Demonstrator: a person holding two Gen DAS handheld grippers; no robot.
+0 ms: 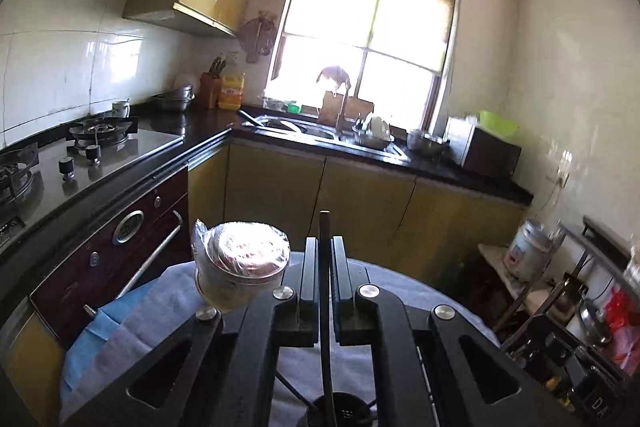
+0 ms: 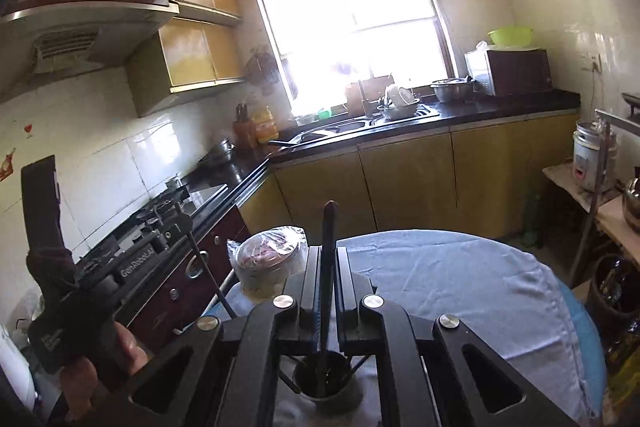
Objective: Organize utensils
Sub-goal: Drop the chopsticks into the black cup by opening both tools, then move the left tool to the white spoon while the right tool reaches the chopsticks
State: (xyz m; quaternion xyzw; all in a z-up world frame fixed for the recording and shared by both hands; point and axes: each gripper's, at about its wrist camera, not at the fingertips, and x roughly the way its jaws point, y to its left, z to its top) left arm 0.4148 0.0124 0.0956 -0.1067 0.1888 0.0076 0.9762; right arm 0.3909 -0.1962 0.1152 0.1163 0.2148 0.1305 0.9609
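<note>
**A:** ok so nearest thing first: the right claw is clamped tight on a dark chopstick, standing pretty much upright between the pads. Its bottom end goes down toward the dark utensil cup sitting on the near part of the tabletop, which has a pale blue cloth over it

**B:** same deal on the other side. The left claw is squeezed shut on its own thin dark stick, tip poking up past the pads, lower end dropping toward the cup at the bottom edge. Can't tell if either stick is actually touching the inside of the cup or just hanging over it

**A:** yeah same here. From the right wrist view you can also see the left claw off to the left, hand wrapped round the grip, with a thin stick slanting down from its tip

**B:** a bit further out, just left of the pads, there's a round tin wrapped in clear plastic on the cloth

**A:** got it too. Past that on the left is the dark red oven front and the gas hob above it

**B:** far end: sink under the bright window, yellow oil bottle and knife block in the corner, microwave on the right with a green bowl on top

**A:** and a rice cooker on a low stand far right
</note>
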